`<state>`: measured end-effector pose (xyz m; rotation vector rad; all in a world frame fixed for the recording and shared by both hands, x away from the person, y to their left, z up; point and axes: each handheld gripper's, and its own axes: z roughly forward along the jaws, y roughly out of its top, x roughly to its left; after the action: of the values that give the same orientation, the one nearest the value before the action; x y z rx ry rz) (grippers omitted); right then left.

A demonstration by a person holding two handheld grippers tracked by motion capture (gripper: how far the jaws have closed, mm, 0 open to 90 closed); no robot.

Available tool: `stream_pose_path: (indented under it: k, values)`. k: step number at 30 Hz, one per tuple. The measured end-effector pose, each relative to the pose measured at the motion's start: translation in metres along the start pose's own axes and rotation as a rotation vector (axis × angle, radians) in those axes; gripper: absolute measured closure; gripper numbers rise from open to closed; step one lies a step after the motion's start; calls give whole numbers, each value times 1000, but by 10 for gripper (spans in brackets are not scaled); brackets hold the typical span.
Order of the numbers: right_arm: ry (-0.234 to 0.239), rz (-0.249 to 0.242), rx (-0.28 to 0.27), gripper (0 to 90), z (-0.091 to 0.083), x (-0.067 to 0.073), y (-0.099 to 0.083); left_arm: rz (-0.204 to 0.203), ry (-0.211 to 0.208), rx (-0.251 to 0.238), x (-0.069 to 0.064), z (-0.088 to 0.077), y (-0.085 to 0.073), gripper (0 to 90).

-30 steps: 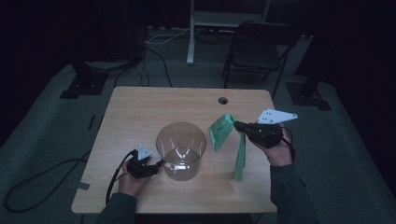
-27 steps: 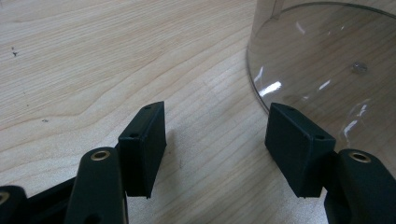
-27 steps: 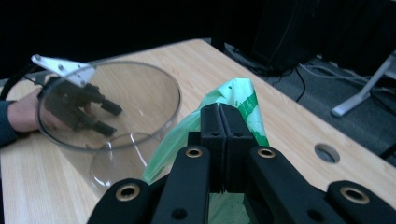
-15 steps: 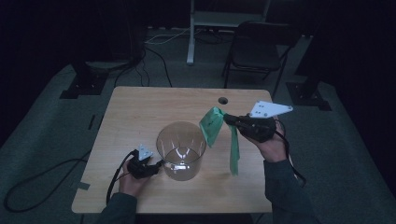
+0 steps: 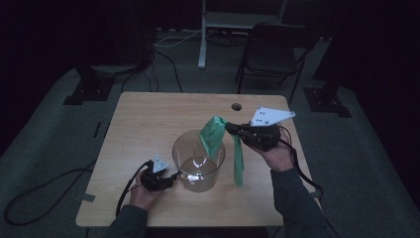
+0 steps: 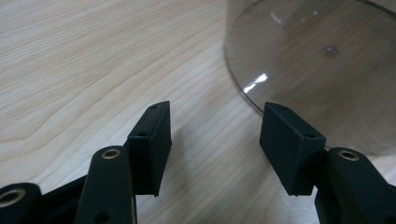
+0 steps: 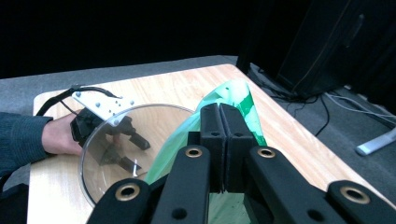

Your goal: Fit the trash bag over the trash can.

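Count: one clear container (image 5: 198, 159), one green bag (image 5: 214, 137), two grippers, one bench (image 5: 148, 114), one folding chair (image 5: 270, 47) behind it.
Clear container: upright near the front middle of the bench, open top; the same spot as a second ago.
Green bag: hangs in the air from the right gripper, its upper fold over the container's right rim, a long strip trailing down beside the container's right side toward the bench.
Right gripper (image 5: 229, 127): fingers clenched on the top of the green bag (image 7: 233, 100); the pads (image 7: 210, 135) meet with the film pinched between them.
Left gripper (image 5: 173, 176): low on the bench just left of the container; fingers (image 6: 152, 140) released and well apart, nothing between them, lately narrowing a little; one pad lies at the container's base edge (image 6: 252, 100).
Change: a second ago the bag hung well right of the container; it now sits higher and farther left, reaching the rim.
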<state>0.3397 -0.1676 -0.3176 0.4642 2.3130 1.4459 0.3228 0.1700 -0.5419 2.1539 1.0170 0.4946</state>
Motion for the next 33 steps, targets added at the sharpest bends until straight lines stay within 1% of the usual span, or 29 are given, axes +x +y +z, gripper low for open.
stream_pose_path:
  k: [1,2,4,5,6,7,8,9,10,11,15,16,17,18,19,20,21,23,24,25,26,27,28,29,30,31,32,33]
  values:
    - [0,0,0,891,0,0,0,0,0,0,0,0,0,432]
    - [6,-2,8,891,3,1,0,2,1,-1,0,0,0,432]
    - [33,-13,31,875,16,6,-2,0,0,0,0,0,0,424]
    - [33,-13,31,875,16,6,-2,0,0,0,0,0,0,422]
    - [60,-20,51,779,24,10,-4,0,-1,-1,0,0,0,422]
    - [60,-20,51,779,24,10,-4,0,-1,-1,0,0,0,420]
    - [62,-26,55,750,26,11,-5,-2,-1,-4,0,0,-1,420]
    - [51,-29,61,726,28,12,-7,-1,-3,-1,1,0,-1,417]
    - [47,-18,57,693,28,12,-8,-2,-4,-2,1,0,-1,414]
    - [47,-18,57,693,28,12,-8,-1,-4,-3,1,0,-1,414]
    - [30,3,53,659,18,12,-16,0,-3,-4,1,0,-1,412]
    - [14,-7,60,658,16,13,-18,-1,-6,-4,1,0,-1,410]
    - [14,-7,60,658,16,13,-18,-1,-6,-4,1,0,-1,409]
    - [-3,-5,64,656,11,16,-25,-3,-7,-5,1,0,-1,408]
    - [-3,-5,64,656,11,16,-25,-3,-8,-5,2,0,-1,408]
    - [-5,3,65,656,9,17,-29,-7,-9,-6,2,0,-2,406]
    - [-21,17,72,656,4,19,-41,-9,-10,-6,2,0,-2,404]
    - [-26,35,84,656,2,19,-50,-12,-14,-7,3,0,-2,402]
    - [-26,35,84,656,2,19,-50,-12,-14,-7,3,0,-2,400]
    - [-31,44,88,656,1,19,-55,-15,-16,-7,3,0,-2,400]
    - [-39,62,94,657,-2,19,-65,-17,-16,-7,3,0,-2,398]
    - [-39,62,94,657,-2,19,-65,-17,-16,-7,3,0,-2,398]
    - [-43,73,97,659,-3,20,-71,-18,-16,-7,3,0,-2,398]
    - [-45,94,107,667,-4,21,-83,-17,-16,-6,3,0,-2,398]
    - [-45,104,110,669,-5,22,-88,-17,-16,-7,3,0,-2,397]
    - [-45,104,110,669,-5,22,-88,-17,-16,-7,3,0,-2,397]
    - [-46,113,120,673,-5,23,-94,-16,-15,-7,3,0,-2,397]
    - [-51,131,137,678,-5,26,-107,-16,-14,-8,3,0,-2,397]
